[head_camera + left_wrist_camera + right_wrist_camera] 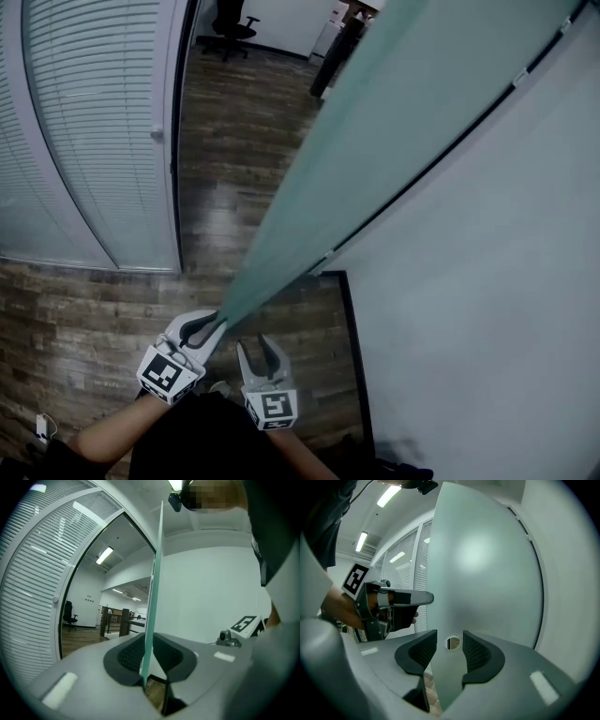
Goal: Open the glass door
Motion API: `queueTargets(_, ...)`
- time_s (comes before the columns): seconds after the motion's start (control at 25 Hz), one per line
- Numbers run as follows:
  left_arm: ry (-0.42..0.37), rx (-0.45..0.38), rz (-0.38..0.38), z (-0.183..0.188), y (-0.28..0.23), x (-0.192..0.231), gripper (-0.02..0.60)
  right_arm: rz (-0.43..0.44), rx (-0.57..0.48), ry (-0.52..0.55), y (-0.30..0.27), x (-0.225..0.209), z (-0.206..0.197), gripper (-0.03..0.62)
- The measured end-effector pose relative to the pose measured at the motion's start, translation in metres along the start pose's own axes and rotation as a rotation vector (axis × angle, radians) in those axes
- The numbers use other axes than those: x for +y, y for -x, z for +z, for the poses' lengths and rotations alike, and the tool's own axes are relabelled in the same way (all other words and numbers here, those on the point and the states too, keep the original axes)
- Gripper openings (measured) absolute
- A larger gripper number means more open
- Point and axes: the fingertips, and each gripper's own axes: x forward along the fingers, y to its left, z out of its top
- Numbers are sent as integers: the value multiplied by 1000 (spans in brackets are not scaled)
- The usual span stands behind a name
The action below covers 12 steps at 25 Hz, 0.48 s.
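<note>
On the glass door (394, 122) edge, left gripper (216, 325) is clamped; right gripper (254, 344) gapes empty alongside

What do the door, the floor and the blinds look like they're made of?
The door looks like frosted glass: pale green tint, matte face, thin green edge. The floor looks like wood or wood-look planks, dark brown, with grain, seams and a slight sheen. The blinds are thin white slats, metal or plastic; I can't tell which.
</note>
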Motion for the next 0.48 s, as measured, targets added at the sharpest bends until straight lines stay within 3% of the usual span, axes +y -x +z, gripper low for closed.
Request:
queueTargets(0.28,-54,22,-132,-6,-3,-49,55,-172,-23,-31,33,3,-4,156)
queueTargets(0.48,-32,38,-233,-11,-3,-82,63,-333,-9,-84,67,11,-17,156)
